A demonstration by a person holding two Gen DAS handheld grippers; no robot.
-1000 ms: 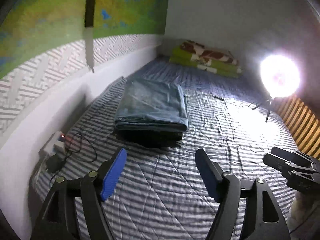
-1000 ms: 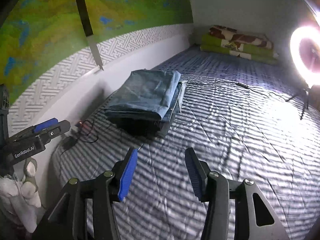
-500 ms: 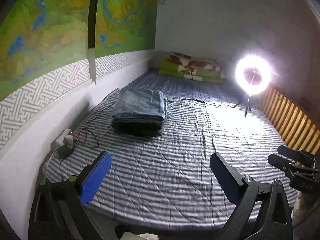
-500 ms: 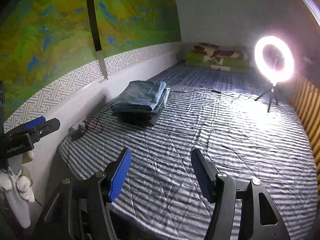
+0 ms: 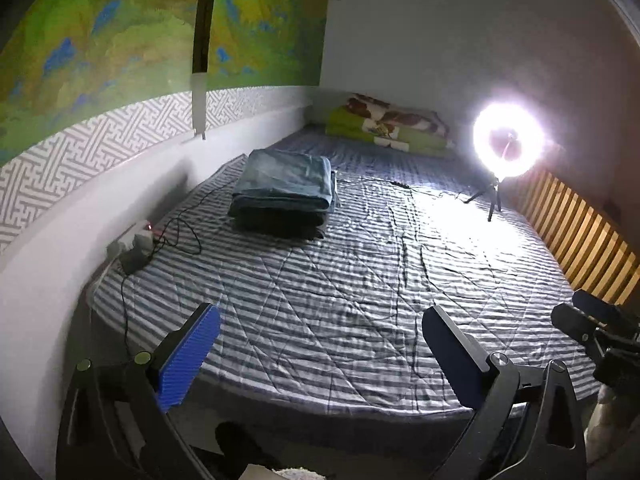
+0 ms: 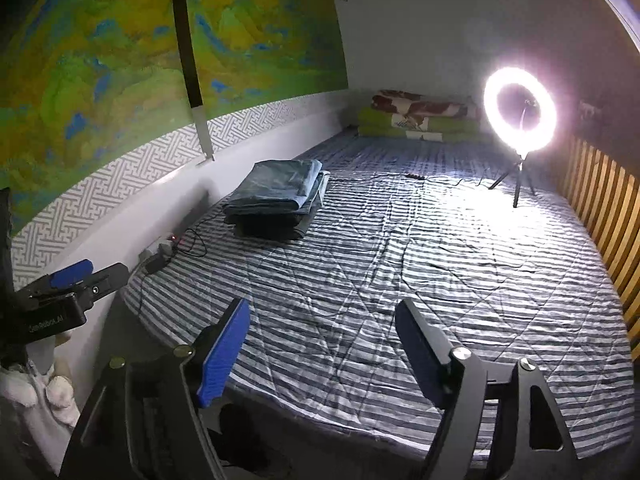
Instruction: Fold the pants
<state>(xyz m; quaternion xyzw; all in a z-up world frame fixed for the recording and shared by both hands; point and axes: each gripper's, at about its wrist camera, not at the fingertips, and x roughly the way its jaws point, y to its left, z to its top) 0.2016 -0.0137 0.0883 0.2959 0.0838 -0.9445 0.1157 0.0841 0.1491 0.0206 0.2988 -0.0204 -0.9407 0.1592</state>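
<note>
Two views carry the scene, and the left wrist view comes first: the left gripper (image 5: 320, 344) fills the bottom of the frame with its fingers (image 5: 188, 356) spread about as wide as they go and nothing between them. The pants (image 5: 284, 188) lie folded into a neat blue stack at the upper middle of the frame, on the striped bed (image 5: 360, 300) near the wall, well apart from the fingers. A ring light (image 5: 508, 140) glares at the right, and a charger with cables (image 5: 140, 248) sits at the left edge of the bed. In the right wrist view, the right gripper (image 6: 320, 344) is at the bottom with its jaws opening, likewise empty; the same stack shows at upper centre, on top of something darker. The left gripper appears at the far left edge. Judging from the tidy stack and both tools clear of it, the folding looks finished. Any next move would only call for keeping clear of the stack.
</note>
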